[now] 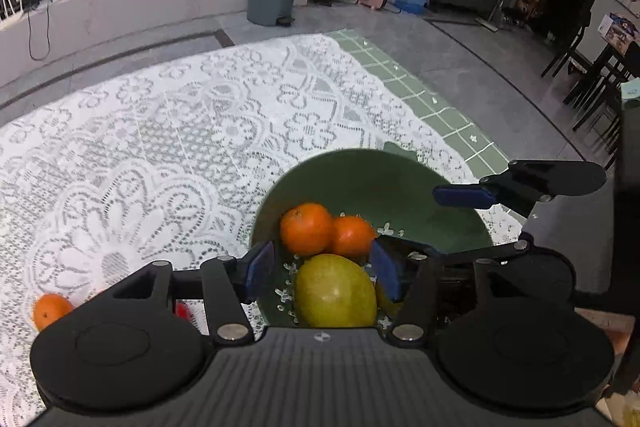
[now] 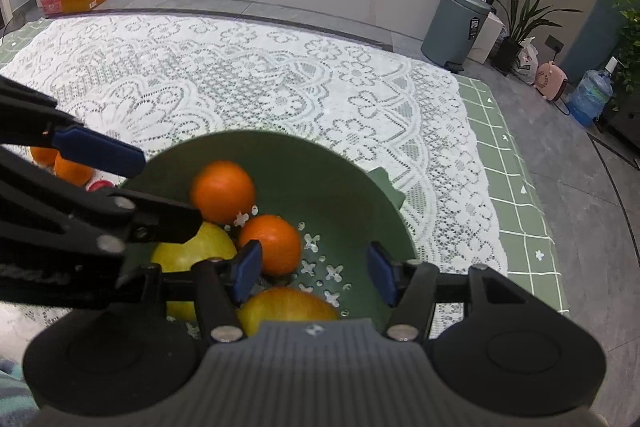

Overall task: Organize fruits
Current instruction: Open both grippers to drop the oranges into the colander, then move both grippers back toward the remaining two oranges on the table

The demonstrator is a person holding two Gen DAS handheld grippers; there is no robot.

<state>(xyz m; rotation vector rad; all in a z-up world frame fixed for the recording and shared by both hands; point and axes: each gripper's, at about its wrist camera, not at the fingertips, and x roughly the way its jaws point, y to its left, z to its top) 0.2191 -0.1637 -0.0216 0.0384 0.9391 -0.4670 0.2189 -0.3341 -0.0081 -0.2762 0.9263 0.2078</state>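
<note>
Both grippers hang over the green bowl [image 1: 400, 183], which sits on the white lace cloth [image 1: 160, 147] with a green checked mat [image 1: 440, 107] showing past the cloth's edge at about two o'clock. In the left wrist view, the left gripper [image 1: 322, 273] has its blue pads spread apart, and a big yellow-green fruit [image 1: 335, 293] lies in the bowl right between them; the pads do not press on it, so that claw is open and holding nothing. Just beyond the fruit, at twelve o'clock from it, two oranges [image 1: 307, 229] sit touching each other in the bowl's bottom. A sliver of a second yellow fruit [image 1: 386, 301] peeks out behind the right-hand pad. Out on the cloth at nine o'clock, a lone orange [image 1: 50, 311] waits outside the bowl, with something small and red [image 1: 182, 311] near it, mostly hidden by the gripper body. Switch to the right wrist view: the right gripper [image 2: 314, 273] is also open, jaws wide, nothing clamped, with a yellow fruit [image 2: 288, 305] low between them at six o'clock. The left gripper [image 2: 132, 187] reaches in from nine o'clock over the rim. Two more oranges [image 2: 72, 169] lie on the cloth behind it, outside the bowl.
</note>
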